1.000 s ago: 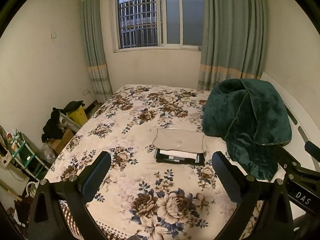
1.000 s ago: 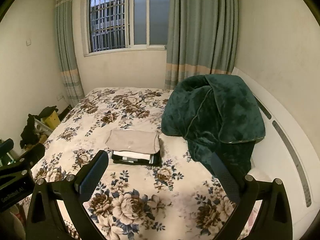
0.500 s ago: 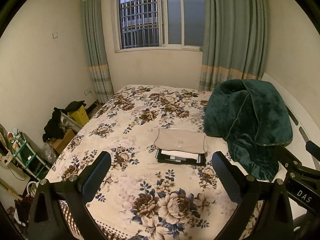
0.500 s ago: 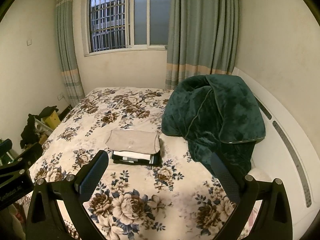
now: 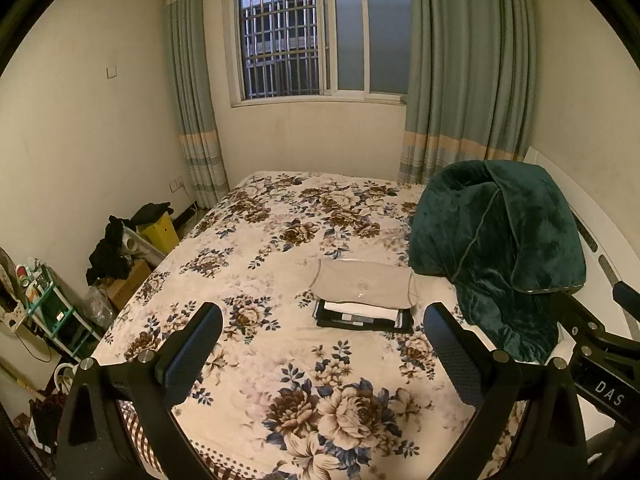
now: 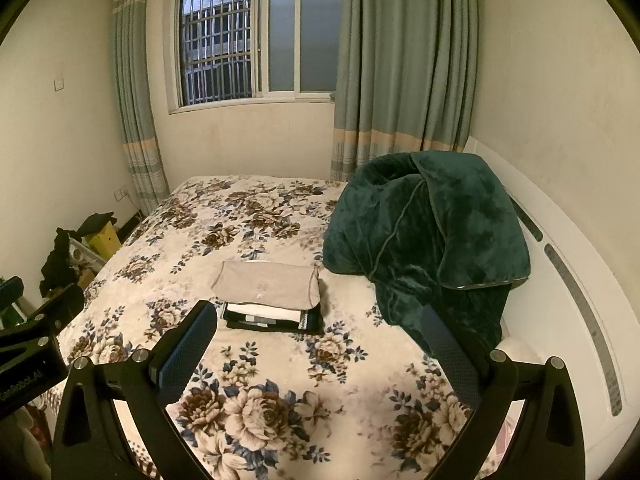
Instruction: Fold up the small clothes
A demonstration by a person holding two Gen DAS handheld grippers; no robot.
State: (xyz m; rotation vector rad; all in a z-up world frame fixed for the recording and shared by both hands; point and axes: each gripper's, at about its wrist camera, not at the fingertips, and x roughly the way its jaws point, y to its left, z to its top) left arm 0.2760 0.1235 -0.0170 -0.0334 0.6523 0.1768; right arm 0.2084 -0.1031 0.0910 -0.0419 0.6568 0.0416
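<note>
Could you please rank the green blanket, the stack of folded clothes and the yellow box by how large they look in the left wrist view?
1. green blanket, by far the largest.
2. stack of folded clothes.
3. yellow box, smallest, though it is partly covered by dark clothing and sits farther off, so its true size is unsure.

Dim warm-yellow indoor light, dark barred glass window [image 5: 320,40], heavy fisheye bending plus black corner vignette, sharp focus, mild noise.

"DAS" on right gripper [image 5: 608,392]; "GenRobot.AI" on left gripper [image 6: 24,380].
</note>
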